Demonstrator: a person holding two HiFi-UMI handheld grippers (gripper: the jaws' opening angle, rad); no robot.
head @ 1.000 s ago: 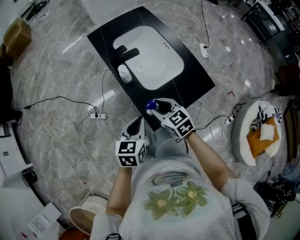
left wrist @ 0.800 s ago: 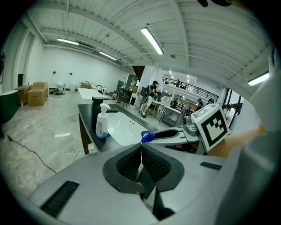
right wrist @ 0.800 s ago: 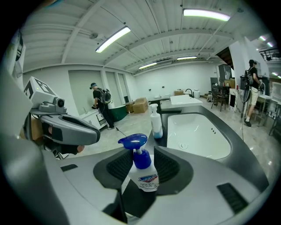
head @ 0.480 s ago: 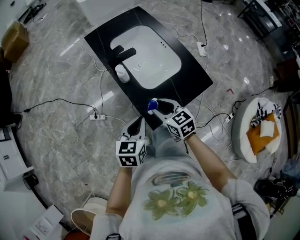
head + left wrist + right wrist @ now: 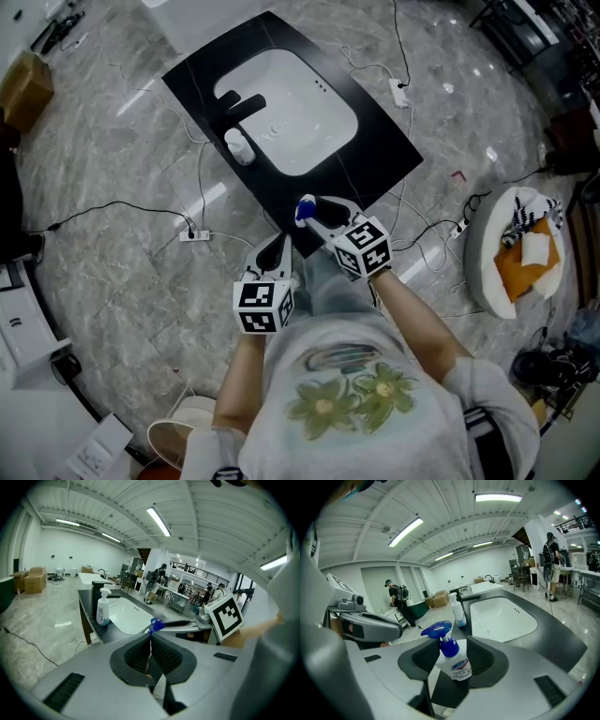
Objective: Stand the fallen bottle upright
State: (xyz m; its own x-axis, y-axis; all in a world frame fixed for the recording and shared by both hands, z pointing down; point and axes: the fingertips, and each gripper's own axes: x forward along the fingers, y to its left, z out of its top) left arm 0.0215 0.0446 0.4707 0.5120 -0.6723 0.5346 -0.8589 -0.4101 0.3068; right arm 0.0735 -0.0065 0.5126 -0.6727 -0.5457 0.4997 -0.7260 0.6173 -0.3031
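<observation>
Right gripper view: bottle [image 5: 458,666] upright between right claw [image 5: 453,654] jaws, just opening

The black counter [image 5: 384,150] carries a white basin [image 5: 305,112]. A pump bottle [image 5: 239,147] and a spray bottle [image 5: 305,211] stand on it.

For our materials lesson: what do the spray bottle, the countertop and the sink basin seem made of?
Spray bottle: likely plastic, white glossy body with printed label, blue moulded trigger head.
Countertop: smooth black slab, faint sheen; stone or laminate, unclear.
Basin: glossy white, probably ceramic or acrylic, showing light reflections.
</observation>
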